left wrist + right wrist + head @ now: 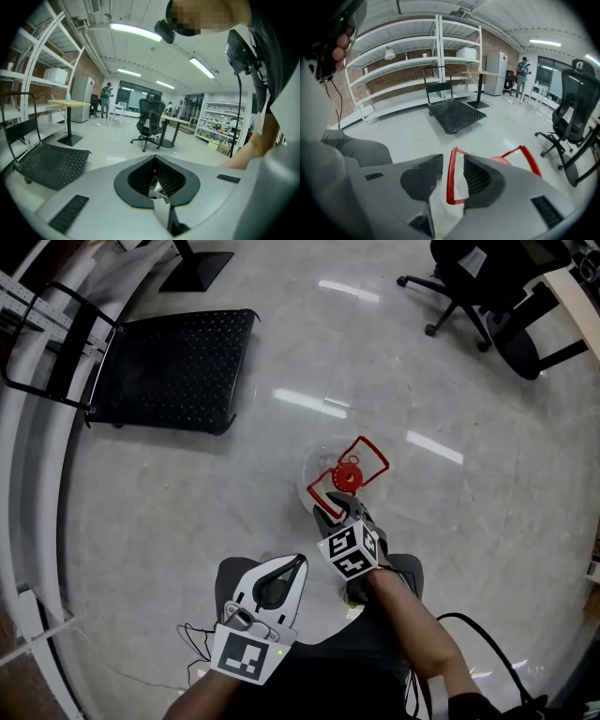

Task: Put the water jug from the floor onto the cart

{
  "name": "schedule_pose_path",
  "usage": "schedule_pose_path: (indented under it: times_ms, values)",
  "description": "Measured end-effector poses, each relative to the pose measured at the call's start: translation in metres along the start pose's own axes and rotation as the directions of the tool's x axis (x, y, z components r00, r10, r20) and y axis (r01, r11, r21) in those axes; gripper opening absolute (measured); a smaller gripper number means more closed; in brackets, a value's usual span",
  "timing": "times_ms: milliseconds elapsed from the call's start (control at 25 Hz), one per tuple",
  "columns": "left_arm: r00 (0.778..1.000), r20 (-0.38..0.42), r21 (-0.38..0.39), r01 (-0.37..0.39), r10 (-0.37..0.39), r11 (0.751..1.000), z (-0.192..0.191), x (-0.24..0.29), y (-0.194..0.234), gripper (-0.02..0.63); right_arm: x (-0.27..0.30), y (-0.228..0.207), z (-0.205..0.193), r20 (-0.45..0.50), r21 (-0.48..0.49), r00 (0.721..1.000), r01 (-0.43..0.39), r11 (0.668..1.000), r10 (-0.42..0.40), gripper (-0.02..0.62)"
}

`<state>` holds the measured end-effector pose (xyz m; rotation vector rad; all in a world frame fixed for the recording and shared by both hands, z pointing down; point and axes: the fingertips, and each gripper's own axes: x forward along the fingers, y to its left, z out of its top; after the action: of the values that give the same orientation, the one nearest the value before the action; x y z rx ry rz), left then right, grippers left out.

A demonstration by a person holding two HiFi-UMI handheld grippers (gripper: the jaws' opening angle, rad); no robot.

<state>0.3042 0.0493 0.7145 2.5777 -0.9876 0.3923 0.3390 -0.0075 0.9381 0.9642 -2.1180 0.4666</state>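
Water jug [316,474] — clear, red-capped, on the floor right of the cart [178,371] — right gripper [343,509] over it, jaws parted astride one red handle [450,180] bar, apparently for lifting; left gripper [297,564] clenched, empty, near.

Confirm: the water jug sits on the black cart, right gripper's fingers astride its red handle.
No. The head view shows the water jug on the floor, apart from the black cart; the right gripper's fingers are astride its red handle.
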Motion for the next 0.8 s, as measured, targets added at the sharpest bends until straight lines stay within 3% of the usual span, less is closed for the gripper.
schedule_pose_path:
  times_ms: [320, 600, 720, 800]
  values:
    - [1.0, -0.018, -0.035, -0.023, 0.022, 0.999, -0.02, 0.013, 0.018, 0.005, 0.043, 0.004, -0.024, -0.159, -0.087, 0.987, -0.047, 0.995, 0.033, 0.11]
    - [0.998, -0.017, -0.089, -0.059, 0.058, 0.994, -0.025, 0.003, 0.04, 0.005, 0.072, 0.001, -0.039, -0.346, -0.157, 0.938, -0.048, 0.986, -0.01, 0.107]
    - [0.998, -0.024, -0.1, -0.067, 0.065, 0.993, -0.025, 0.0, 0.048, 0.005, 0.076, 0.004, -0.045, -0.409, -0.188, 0.912, -0.074, 0.979, -0.01, 0.014]
    - [0.997, -0.027, -0.119, -0.072, 0.07, 0.99, -0.023, -0.002, 0.052, 0.005, 0.073, 0.003, -0.047, -0.444, -0.204, 0.896, -0.084, 0.975, -0.016, 0.003]
